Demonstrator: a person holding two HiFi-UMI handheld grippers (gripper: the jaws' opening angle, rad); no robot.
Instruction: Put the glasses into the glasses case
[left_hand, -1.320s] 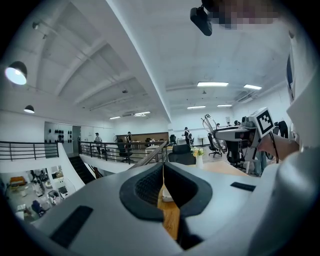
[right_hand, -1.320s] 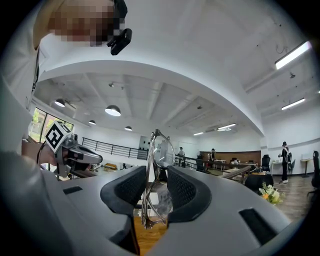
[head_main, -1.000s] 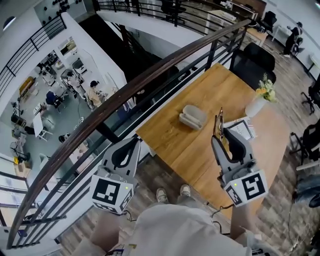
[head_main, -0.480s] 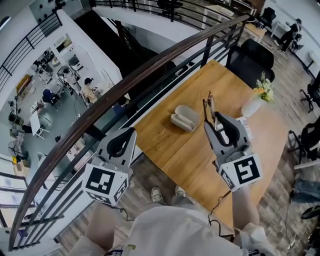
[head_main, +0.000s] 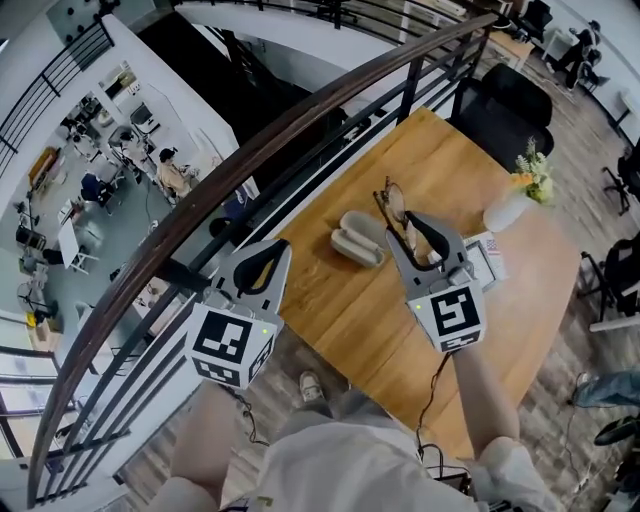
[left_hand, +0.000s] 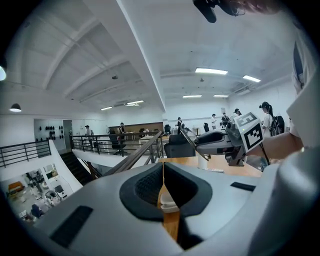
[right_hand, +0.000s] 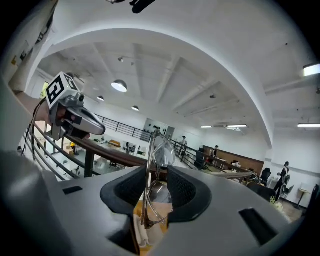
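- While the right gripper is clamped on the glasses and holds them upright in the air above the wooden table, the step in hand looks like the carry toward the case.
- The glasses case lies on the table just left of the held glasses and slightly nearer. It looks to lie open, though I cannot be sure.
- The left gripper has its jaws together on nothing. It hangs off the table's left edge by the railing, apart from the case.
- Next, I judge, the glasses must be tipped flat, lined up along the case's length and lowered inside before the jaws part. The left gripper could steady the case, which looks light.
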